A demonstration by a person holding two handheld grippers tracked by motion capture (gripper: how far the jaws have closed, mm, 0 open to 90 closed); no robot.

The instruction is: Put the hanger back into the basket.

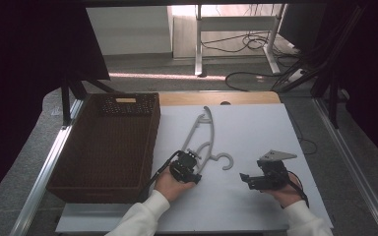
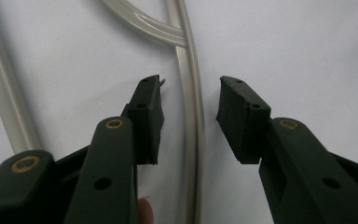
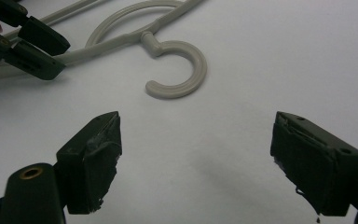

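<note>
A grey plastic hanger [image 1: 199, 132] lies flat on the white table [image 1: 256, 123], its hook [image 1: 225, 161] pointing toward the person. My left gripper [image 1: 193, 170] is low over the hanger's near end. In the left gripper view my left gripper [image 2: 189, 93] is open, and one thin arm of the hanger [image 2: 193, 154] runs between the jaws with a gap on each side. My right gripper [image 1: 246, 179] hovers over bare table to the right of the hook. It is open [image 3: 196, 135] with nothing between its jaws; the hook [image 3: 186, 70] and the left gripper [image 3: 32, 42] lie ahead of it.
A dark brown wicker basket [image 1: 150, 142] stands on the left of the table, close beside the hanger. Metal rails run along both sides of the table, with desk legs and cables on the floor beyond its far edge.
</note>
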